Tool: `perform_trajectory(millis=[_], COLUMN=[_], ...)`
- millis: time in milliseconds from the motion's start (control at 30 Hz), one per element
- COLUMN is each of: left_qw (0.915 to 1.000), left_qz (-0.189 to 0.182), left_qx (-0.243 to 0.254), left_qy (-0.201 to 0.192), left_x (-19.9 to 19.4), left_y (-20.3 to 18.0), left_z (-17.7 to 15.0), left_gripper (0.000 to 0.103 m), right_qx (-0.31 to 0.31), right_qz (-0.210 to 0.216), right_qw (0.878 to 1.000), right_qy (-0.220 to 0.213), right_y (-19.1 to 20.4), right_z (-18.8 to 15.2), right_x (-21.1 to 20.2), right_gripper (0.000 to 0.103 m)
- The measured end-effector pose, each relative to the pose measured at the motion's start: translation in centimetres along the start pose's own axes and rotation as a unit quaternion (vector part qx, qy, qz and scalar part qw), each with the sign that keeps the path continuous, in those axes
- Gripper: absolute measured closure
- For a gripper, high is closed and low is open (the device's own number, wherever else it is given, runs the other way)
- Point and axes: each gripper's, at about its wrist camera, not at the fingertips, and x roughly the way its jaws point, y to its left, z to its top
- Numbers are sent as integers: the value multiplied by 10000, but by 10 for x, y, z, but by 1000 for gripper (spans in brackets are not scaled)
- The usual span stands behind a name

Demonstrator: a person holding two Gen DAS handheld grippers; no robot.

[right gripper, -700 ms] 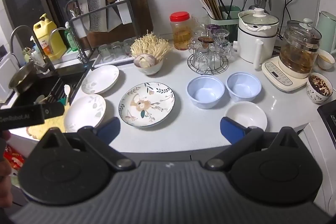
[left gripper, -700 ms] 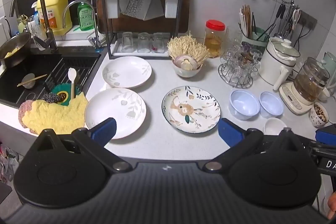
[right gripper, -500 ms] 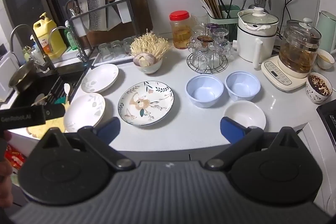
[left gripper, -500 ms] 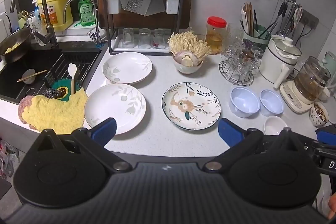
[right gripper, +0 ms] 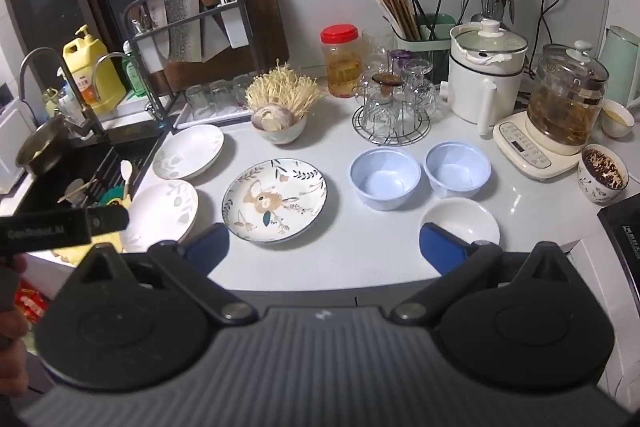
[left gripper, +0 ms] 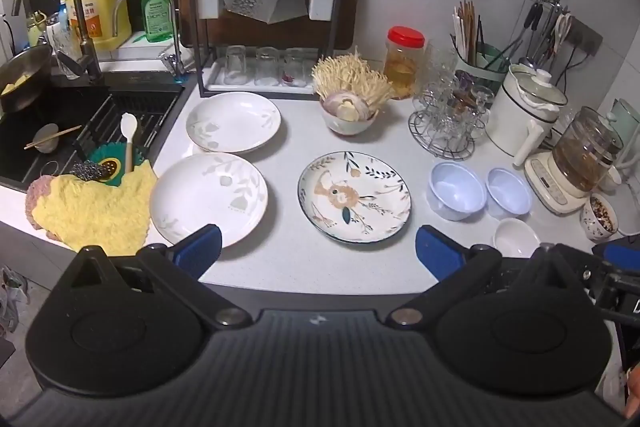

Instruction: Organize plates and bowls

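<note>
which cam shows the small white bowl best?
Right wrist: the small white ceramic bowl sits near centre, only its near rim hidden by the right tool's fingertip. Left wrist shows it small at the right edge, unobstructed.

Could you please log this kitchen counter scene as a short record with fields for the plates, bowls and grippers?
white plates: two, near the sink, far one and near one
patterned plate: mid-counter, empty
blue bowls: two side by side, and, empty
white bowl: in front of the blue ones
left gripper: open, holding nothing
right gripper: open, holding nothing
stacking: none yet
</note>
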Motion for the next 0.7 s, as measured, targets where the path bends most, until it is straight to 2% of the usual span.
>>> perform_trajectory(millis=[700], left_qw=[9999], left_qz=[-1], left_qx=[106], left_qy=[28], left_x=[-1], left_y=[-2], left_z=[5], left_gripper=[0], right_qx=[55], right_qz=[-34], right_qw=[10000], right_qy=[34], right_y=[-3], right_z=[2], right_x=[-3], right_gripper=[0])
